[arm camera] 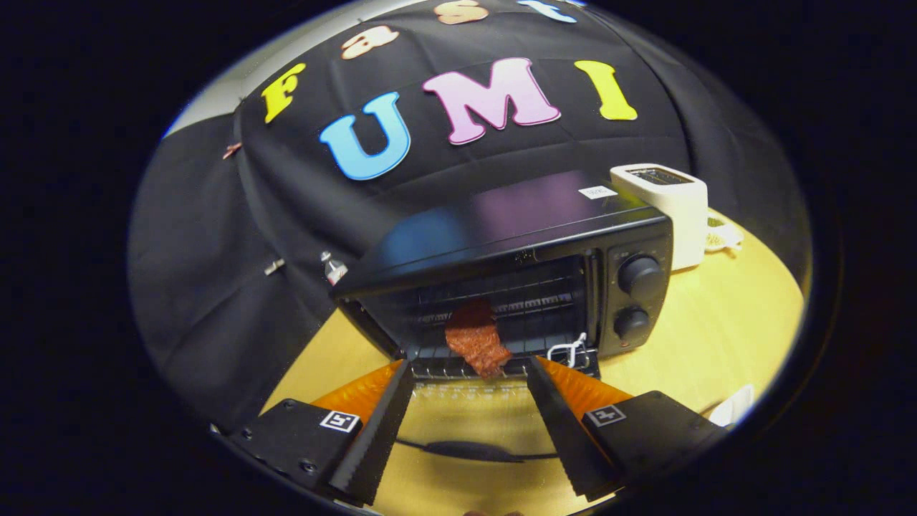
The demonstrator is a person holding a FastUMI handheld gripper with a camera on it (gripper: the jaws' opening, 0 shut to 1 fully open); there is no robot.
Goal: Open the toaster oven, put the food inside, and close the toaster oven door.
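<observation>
Black cloth forms the booth's wall behind a pale yellow wooden tabletop [723, 337].

Item 1: a black metal toaster oven [516, 265] stands on the tabletop, straight ahead of the gripper [469, 373] at twelve o'clock. Its glass door [466, 430] is folded fully down and lies flat between the two fingers [380, 423], with the dark bar of its handle nearest the camera. The cavity is open and a wire rack is visible inside. Two round black knobs [640, 276] sit one above the other on the panel at the oven's three o'clock side.

Item 2: a white plastic slot toaster [670, 208] stands just behind the oven, at about two o'clock from the fingers, touching or nearly touching the oven's rear corner; contact cannot be confirmed.

Item 3: a reddish-brown, rough-textured piece of food [476, 337] rests at the mouth of the oven cavity, on the front edge of the rack, just ahead of the fingertips and between their lines.

Item 4: a small white wire loop [569, 351] lies at the cavity's front, at the food's three o'clock.

Fingers: spread wide apart, pinching nothing, not touching the food.
</observation>
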